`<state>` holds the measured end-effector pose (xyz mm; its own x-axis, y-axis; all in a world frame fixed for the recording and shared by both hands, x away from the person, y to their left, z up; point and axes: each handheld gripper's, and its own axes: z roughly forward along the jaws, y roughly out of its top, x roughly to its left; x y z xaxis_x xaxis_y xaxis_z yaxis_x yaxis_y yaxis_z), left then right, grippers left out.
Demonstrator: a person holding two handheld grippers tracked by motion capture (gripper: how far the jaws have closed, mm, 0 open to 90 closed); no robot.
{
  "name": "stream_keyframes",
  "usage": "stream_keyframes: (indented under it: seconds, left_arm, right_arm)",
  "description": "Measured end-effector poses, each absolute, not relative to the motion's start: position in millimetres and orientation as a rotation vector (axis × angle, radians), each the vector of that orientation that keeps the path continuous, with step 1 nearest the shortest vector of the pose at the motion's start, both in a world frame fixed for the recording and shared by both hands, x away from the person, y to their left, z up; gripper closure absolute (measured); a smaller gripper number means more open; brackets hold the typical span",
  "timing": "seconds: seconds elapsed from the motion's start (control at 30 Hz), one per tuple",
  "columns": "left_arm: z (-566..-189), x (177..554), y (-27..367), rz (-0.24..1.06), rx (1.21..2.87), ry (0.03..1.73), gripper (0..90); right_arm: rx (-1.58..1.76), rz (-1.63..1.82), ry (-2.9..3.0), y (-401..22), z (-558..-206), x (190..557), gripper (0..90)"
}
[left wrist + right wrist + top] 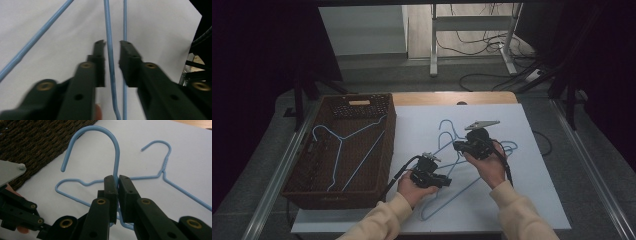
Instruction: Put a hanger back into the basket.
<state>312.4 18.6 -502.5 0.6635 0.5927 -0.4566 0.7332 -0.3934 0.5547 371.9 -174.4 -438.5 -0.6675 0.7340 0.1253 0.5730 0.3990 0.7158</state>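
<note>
Nearest to the person, the left gripper (pixel 445 181) is lowered over the bottom bar of a blue hanger (pixel 110 60) on the white table (pixel 537 200); the wire runs between its jaws, which are nearly closed, but a small gap is seen on each side, so the wire is not yet pinched. A little farther, the right gripper (pixel 117 178) is pressed together on the neck of the hanger, just under the hook (pixel 100 131). A 2nd hanger (pixel 165 172) lies just beside, its wire crossing under. It could be dragged along if the 2 hangers are tangled. Farther left, 1 hanger (pixel 343 145) already lies in the brown basket (pixel 292 187).
</note>
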Motion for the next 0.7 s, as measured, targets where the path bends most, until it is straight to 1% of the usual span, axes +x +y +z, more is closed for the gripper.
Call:
stream_keyframes:
  seconds: [0.07, 0.17, 0.23, 0.3, 0.43, 0.57, 0.7]
  left_arm:
    - [-501, 313, 21, -0.247, 2.103, 1.029, 84.1]
    - [-497, 312, 24, -0.25, 2.081, 1.035, 85.7]
    - [-495, 312, 26, -0.266, 2.069, 1.03, 86.1]
    - [-492, 311, 28, -0.28, 2.057, 1.022, 86.1]
    - [-484, 309, 32, -0.296, 2.012, 1.008, 86.3]
    - [-472, 304, 38, -0.32, 1.959, 0.973, 86.4]
    - [-458, 299, 42, -0.335, 1.932, 0.941, 86.4]
  right_arm:
    - [1.153, 1.132, 2.443, -175, -438, 371, 85.1]
    - [1.142, 1.165, 2.433, -178, -435, 369, 83.0]
    - [1.135, 1.196, 2.423, -181, -432, 368, 76.9]
    - [1.119, 1.235, 2.413, -185, -429, 366, 64.9]
    - [1.082, 1.316, 2.37, -197, -423, 358, 44.5]
    - [1.06, 1.393, 2.321, -218, -418, 346, 36.3]
    - [1.059, 1.445, 2.28, -241, -417, 333, 33.4]
